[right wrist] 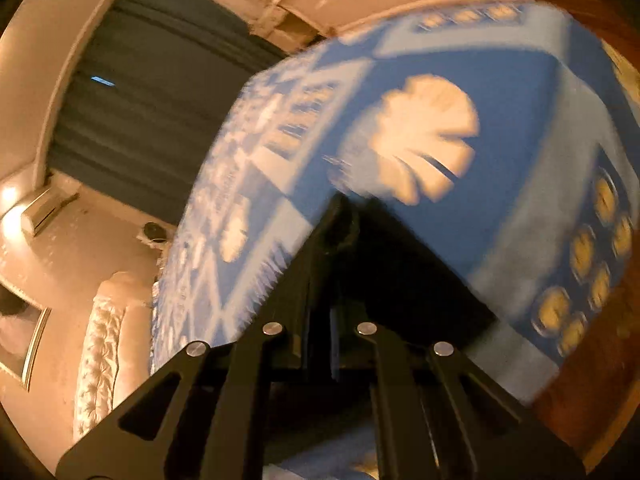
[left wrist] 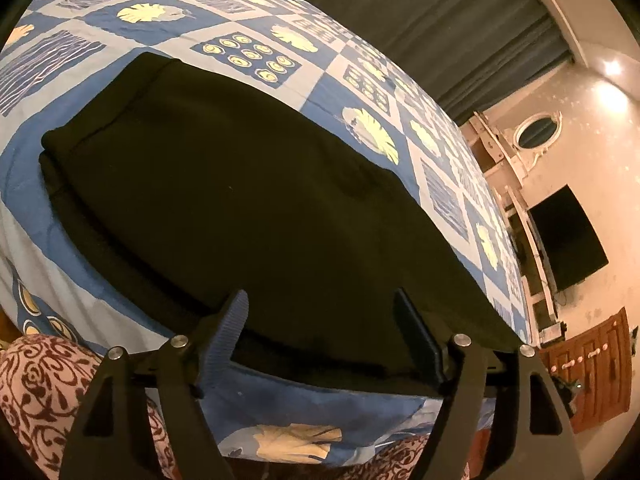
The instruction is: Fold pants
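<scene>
Illumination is warm, dim indoor light. In the left wrist view, two wall lamps (left wrist: pixel 610 80) produce glare spots on the pale wall. In the right wrist view, a single lamp (right wrist: pixel 10 200) blooms at the left edge. The left wrist view is sharp; the black pants (left wrist: pixel 240 208) show almost no surface detail. The right wrist view is motion-blurred across the bedspread (right wrist: pixel 500 92), smearing its pattern. Both views exhibit strong fisheye curvature and dark vignetting at the corners.
</scene>
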The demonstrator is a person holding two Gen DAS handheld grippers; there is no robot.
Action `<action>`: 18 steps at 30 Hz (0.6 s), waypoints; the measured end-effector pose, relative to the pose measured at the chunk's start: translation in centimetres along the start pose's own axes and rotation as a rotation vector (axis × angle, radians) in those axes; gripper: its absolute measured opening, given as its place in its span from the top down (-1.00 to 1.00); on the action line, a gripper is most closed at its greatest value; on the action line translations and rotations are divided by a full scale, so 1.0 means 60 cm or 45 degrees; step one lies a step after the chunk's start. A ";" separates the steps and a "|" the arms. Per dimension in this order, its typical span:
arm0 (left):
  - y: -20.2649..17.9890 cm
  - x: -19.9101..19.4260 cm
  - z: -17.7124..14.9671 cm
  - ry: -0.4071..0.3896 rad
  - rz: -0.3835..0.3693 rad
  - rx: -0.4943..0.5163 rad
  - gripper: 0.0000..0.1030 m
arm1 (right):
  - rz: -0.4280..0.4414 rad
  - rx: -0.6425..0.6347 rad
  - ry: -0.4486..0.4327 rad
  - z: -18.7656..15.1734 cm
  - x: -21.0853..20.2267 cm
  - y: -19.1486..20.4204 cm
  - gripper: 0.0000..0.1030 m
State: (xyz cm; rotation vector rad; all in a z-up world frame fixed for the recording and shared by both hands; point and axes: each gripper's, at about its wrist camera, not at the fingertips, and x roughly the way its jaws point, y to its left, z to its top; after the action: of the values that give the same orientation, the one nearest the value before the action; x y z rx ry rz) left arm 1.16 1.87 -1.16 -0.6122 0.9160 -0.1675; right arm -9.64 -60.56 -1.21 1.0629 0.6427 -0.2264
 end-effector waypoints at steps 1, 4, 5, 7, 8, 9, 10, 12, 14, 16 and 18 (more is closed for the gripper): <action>-0.005 0.000 -0.003 0.007 -0.009 0.003 -0.44 | -0.011 0.019 0.006 -0.005 0.002 -0.015 0.88; -0.029 0.002 -0.022 0.056 -0.099 -0.045 -0.44 | -0.016 0.071 0.008 -0.016 0.009 -0.037 0.88; -0.040 0.007 -0.034 0.093 -0.151 -0.082 -0.44 | -0.027 0.059 0.012 -0.017 0.012 -0.036 0.88; -0.063 0.021 -0.057 0.166 -0.242 -0.142 -0.44 | -0.056 0.024 0.009 -0.017 0.017 -0.028 0.88; -0.076 0.031 -0.071 0.208 -0.278 -0.166 -0.44 | -0.068 0.003 0.009 -0.017 0.019 -0.023 0.88; -0.095 0.047 -0.089 0.265 -0.321 -0.193 -0.44 | -0.074 -0.007 0.010 -0.018 0.022 -0.020 0.88; -0.113 0.064 -0.107 0.316 -0.362 -0.213 -0.44 | -0.075 -0.006 0.009 -0.019 0.024 -0.020 0.88; -0.141 0.089 -0.135 0.377 -0.391 -0.233 -0.44 | -0.058 0.023 0.016 -0.022 0.025 -0.032 0.88; -0.163 0.109 -0.154 0.403 -0.422 -0.263 -0.44 | -0.046 0.043 0.020 -0.026 0.027 -0.043 0.87; -0.185 0.126 -0.166 0.397 -0.432 -0.275 -0.44 | -0.027 0.064 0.016 -0.030 0.026 -0.049 0.87; -0.198 0.138 -0.170 0.376 -0.432 -0.283 -0.44 | -0.013 0.084 0.013 -0.033 0.024 -0.054 0.87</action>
State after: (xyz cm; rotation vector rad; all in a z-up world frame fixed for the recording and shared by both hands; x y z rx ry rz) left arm -0.38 -15.39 -4.83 -0.9664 1.1193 -0.4750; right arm -10.73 -60.22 -5.10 1.1247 0.6533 -0.2526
